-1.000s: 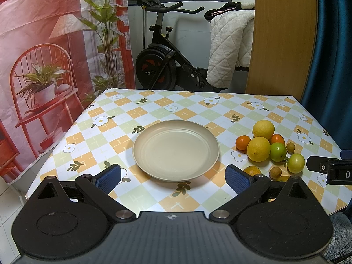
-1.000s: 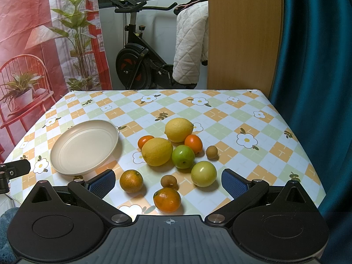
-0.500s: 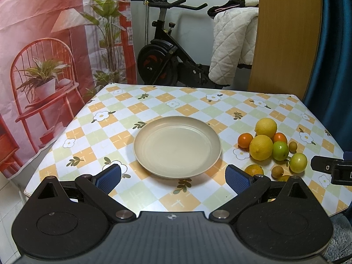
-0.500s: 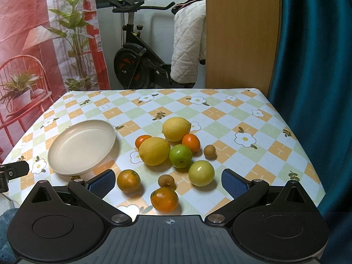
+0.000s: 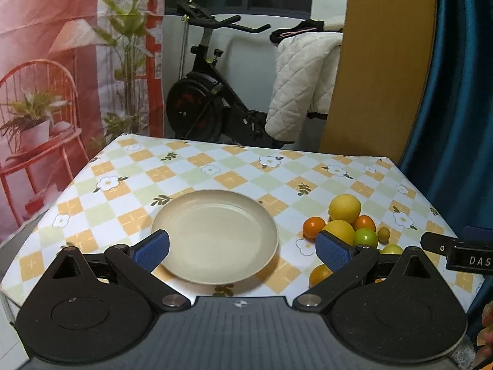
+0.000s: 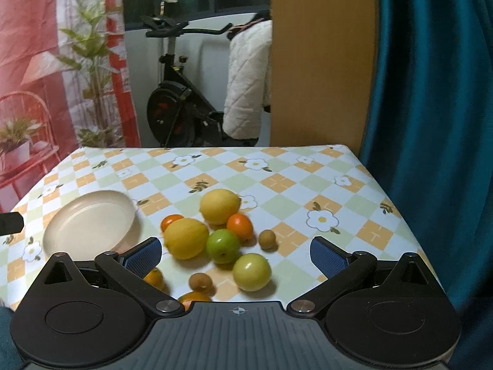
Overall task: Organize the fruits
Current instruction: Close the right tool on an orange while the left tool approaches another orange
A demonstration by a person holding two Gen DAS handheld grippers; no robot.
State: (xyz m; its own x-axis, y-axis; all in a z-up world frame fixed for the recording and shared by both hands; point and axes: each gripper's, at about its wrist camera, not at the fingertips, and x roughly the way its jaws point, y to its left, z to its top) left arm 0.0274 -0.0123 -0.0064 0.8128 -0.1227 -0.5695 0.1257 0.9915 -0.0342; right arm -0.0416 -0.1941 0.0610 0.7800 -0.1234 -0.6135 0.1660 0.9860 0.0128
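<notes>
An empty beige plate (image 5: 215,234) (image 6: 89,223) lies on the checked tablecloth. To its right is a cluster of fruit: two lemons (image 6: 219,206) (image 6: 185,238), small oranges (image 6: 239,226), a green fruit (image 6: 222,245), a pale green one (image 6: 251,272) and small brown ones (image 6: 266,239). My left gripper (image 5: 243,249) hangs open above the plate's near side, holding nothing. Over the near part of the fruit cluster my right gripper (image 6: 235,254) is open and holds nothing. The right gripper's finger (image 5: 443,246) shows at the right edge of the left wrist view.
The table (image 6: 277,182) has edges all round, with a teal curtain (image 6: 431,123) close on the right. A wooden panel (image 5: 379,61), an exercise bike (image 5: 209,104) with a white quilted jacket and a red backdrop stand behind.
Both grippers have tilted up and drawn back, so the table sits lower in both views. Nothing on the table has moved, and both grippers stay open.
</notes>
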